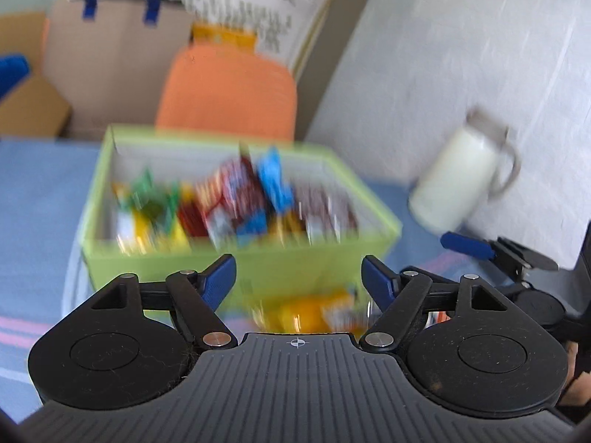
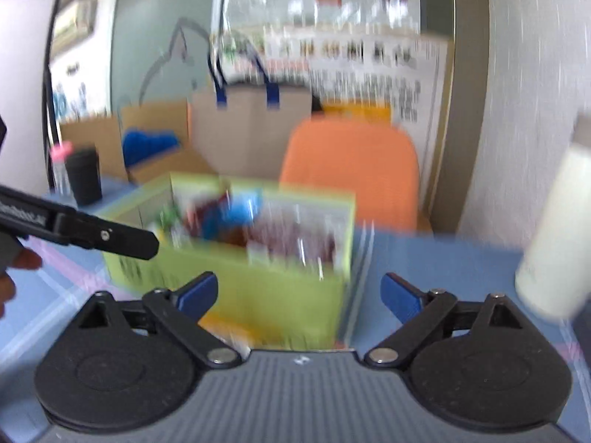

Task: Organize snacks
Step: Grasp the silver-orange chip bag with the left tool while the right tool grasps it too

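Green fabric box [image 1: 207,258] sits at the middle of the left wrist view on a blue tablecloth [image 1: 33,199], packed with snack packets [image 1: 236,199] that stand blurred inside it. An orange-yellow packet [image 1: 314,310] lies on the cloth in front of the box, low in the frame, between the spread blue fingertips of the left gripper [image 1: 298,280], which hold nothing. In the right wrist view the box fills the centre just above the right gripper [image 2: 299,293], whose jaws also stand wide apart and empty. A white jug [image 1: 458,181] stands at the right edge. An orange chair [image 1: 229,88] rises behind the box.
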`<state>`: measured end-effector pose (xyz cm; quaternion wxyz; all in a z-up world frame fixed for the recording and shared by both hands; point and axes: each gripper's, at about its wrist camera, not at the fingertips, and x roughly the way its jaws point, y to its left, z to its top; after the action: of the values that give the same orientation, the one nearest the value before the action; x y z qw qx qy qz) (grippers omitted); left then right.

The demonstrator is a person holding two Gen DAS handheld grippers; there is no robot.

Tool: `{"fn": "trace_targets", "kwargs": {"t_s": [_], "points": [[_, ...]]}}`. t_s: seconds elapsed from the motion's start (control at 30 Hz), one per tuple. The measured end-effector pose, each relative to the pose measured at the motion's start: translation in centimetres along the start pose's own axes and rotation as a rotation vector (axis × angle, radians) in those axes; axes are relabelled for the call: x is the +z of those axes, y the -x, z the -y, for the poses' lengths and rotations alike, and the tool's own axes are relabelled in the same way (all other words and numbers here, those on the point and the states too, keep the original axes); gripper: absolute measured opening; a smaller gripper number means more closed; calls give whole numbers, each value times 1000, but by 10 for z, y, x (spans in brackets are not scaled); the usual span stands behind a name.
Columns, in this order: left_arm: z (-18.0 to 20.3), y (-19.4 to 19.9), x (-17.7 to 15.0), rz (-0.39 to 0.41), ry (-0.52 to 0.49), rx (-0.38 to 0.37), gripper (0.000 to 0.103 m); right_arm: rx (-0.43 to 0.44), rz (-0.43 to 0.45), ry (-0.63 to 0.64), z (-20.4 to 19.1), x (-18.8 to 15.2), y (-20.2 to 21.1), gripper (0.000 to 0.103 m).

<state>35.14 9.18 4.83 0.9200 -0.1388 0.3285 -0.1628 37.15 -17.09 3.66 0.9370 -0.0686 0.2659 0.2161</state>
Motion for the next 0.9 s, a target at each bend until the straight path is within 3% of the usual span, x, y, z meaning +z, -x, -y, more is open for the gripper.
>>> {"fn": "trace_targets", "kwargs": {"t_s": [0.17, 0.27, 0.33, 0.4, 0.67, 0.83, 0.9], "points": [[-4, -40, -15, -122, 76, 0, 59, 60, -96, -65, 14, -22, -27, 93], [-5, -57, -19, -157, 95, 24, 49, 106, -122, -103, 10, -31, -33, 94], [-8, -58, -22, -157, 111, -2, 43, 118, -116, -78, -3, -35, -28, 94], [-12, -52, -25, -160, 138, -6, 38, 131, -107, -58, -17, -39, -21, 94], [-40, 9, -51, -126, 157, 71, 39, 191, -53, 0, -83, -53, 19, 94], [-55, 45, -71, -105, 169, 110, 49, 241, -60, 50, -117, -62, 36, 94], [-60, 63, -74, -84, 185, 145, 52, 224, -55, 39, -117, -63, 45, 94]]}}
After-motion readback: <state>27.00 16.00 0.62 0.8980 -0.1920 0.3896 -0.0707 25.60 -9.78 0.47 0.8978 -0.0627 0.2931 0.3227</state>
